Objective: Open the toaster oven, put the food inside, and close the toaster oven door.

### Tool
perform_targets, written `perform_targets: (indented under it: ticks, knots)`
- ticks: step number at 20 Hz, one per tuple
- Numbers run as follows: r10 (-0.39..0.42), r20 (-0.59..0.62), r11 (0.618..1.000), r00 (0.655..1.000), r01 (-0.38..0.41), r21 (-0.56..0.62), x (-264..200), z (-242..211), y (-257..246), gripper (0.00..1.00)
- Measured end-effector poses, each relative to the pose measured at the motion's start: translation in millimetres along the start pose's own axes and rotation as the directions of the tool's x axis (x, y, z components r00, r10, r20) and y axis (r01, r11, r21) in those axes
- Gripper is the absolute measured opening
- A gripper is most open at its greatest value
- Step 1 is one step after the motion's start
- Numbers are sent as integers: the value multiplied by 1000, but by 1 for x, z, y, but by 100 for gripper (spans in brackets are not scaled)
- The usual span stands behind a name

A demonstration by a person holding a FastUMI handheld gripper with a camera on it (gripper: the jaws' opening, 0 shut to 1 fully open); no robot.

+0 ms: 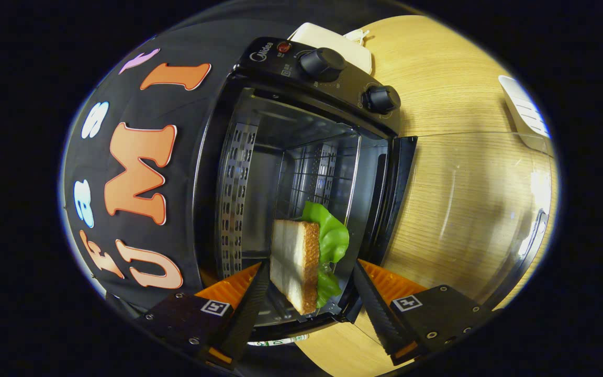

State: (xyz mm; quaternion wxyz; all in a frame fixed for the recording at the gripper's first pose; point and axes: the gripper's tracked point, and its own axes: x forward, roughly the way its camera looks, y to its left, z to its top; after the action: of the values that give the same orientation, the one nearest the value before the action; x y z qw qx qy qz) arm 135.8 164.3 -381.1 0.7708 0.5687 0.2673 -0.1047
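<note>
Toast slice with green lettuce leaf (306, 259) sits inside black toaster oven (259, 173), on its floor near the front opening. Between the jaws but not touched by either; jaws open, fingers spread either side. Gripper (309, 293) just at the oven mouth. Glass oven door (479, 209) swung fully open over the light wooden counter (437, 78). Two black knobs (322, 63) on the control panel.

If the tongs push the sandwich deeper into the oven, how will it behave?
The sandwich stands on its edge between the open tongs, so it may tip over. The bread looks soft and probably light. The green leaf looks floppy and could slip out.
</note>
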Motion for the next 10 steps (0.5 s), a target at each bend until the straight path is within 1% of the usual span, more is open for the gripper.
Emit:
perform_targets:
  ticks: [3, 5, 9, 10]
  knots:
    - [16, -2, 1000, 1000, -16, -23, -10, -2, 5, 97]
    - [29, 26, 997, 999, -27, -70, -19, 5, 7, 97]
    - [23, 22, 993, 999, -20, -119, -37, 6, 1, 98]
    - [21, 28, 989, 999, -16, -148, -43, 6, -1, 98]
